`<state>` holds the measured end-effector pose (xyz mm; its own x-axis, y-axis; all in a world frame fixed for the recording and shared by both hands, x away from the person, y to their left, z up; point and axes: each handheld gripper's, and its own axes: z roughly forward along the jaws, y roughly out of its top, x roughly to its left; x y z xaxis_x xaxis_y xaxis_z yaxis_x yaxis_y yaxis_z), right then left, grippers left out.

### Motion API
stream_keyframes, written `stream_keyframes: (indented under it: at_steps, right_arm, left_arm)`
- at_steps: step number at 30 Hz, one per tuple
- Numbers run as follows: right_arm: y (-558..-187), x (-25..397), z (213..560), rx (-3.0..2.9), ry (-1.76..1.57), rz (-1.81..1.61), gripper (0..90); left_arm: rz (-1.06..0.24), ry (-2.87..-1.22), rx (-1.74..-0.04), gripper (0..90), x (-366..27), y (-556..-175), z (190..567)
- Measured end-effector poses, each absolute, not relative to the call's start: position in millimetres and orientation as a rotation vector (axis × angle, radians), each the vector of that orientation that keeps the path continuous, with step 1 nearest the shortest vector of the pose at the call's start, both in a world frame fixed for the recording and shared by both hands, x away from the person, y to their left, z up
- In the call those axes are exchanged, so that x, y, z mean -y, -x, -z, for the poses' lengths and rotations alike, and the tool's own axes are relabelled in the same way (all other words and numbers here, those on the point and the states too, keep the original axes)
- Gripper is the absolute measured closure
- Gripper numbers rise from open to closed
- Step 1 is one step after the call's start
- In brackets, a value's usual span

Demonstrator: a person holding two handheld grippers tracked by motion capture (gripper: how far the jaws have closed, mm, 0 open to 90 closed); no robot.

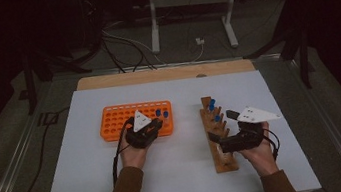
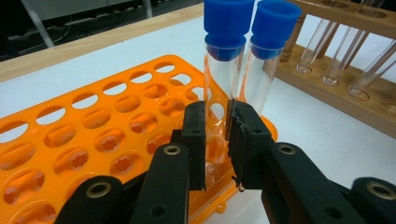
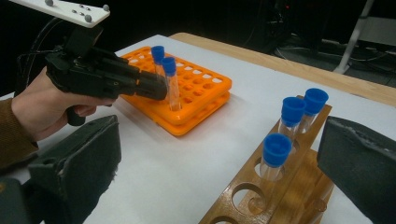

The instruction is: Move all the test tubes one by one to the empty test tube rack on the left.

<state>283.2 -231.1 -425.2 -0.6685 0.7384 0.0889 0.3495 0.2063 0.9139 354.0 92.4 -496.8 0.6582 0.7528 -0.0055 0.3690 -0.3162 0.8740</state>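
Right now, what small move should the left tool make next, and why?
Probably open and back away: the left tool is shut on a blue-capped tube that already stands upright in a hole of the orange rack, beside a second capped tube.

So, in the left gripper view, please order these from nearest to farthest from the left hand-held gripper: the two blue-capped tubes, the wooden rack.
1. Near blue-capped tube, between the jaws of the left hand-held gripper.
2. Second blue-capped tube, just behind, to the right.
3. Wooden rack, far right, across the white table.
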Motion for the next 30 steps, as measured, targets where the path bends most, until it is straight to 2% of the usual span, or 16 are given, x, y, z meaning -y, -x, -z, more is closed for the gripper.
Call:
stream_keyframes:
  at_steps: [30]
  right_arm:
    - [-283.6,230.2,427.0,-2.128,-1.009,-1.449,0.0]
  left_arm:
    - [-0.531,-1.949,-0.876,78.0,-90.1,-351.7,503.0]
